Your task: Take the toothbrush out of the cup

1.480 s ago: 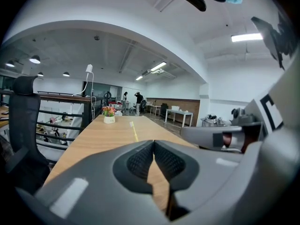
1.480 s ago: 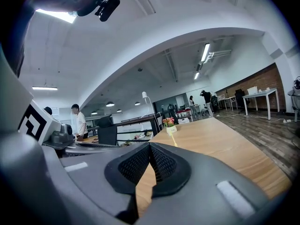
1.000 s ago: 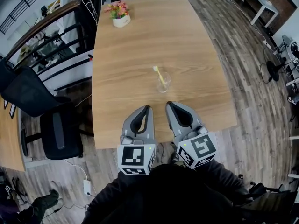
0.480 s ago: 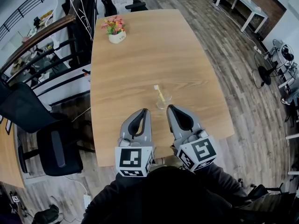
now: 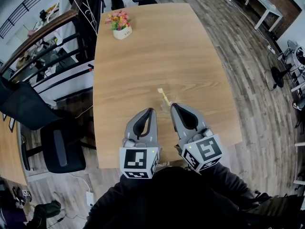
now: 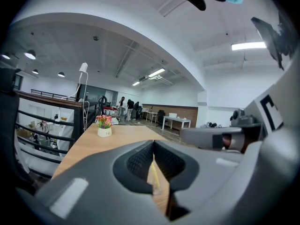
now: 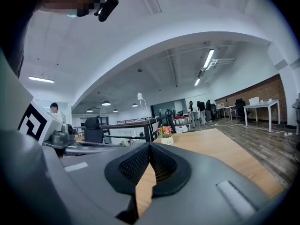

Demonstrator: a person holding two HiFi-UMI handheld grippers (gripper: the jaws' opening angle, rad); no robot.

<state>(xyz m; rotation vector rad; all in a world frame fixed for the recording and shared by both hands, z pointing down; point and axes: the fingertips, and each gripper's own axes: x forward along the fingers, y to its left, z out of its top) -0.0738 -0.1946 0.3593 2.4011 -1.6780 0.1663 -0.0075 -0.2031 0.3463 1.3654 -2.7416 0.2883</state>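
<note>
A: Toothbrush (image 5: pixel 163 95)?
B: In the clear cup (image 5: pixel 167 107), by the near edge of the table (image 5: pixel 143 56). Left gripper (image 5: pixel 150 110) and right gripper (image 5: pixel 174 106): jaws pressed together, empty.
A: Handling?
B: Likely light, stiff; pinch the upper handle.

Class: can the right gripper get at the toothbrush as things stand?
Probably yes: the right gripper is close beside the cup, nothing between it and the toothbrush, though its fingers are shut.
</note>
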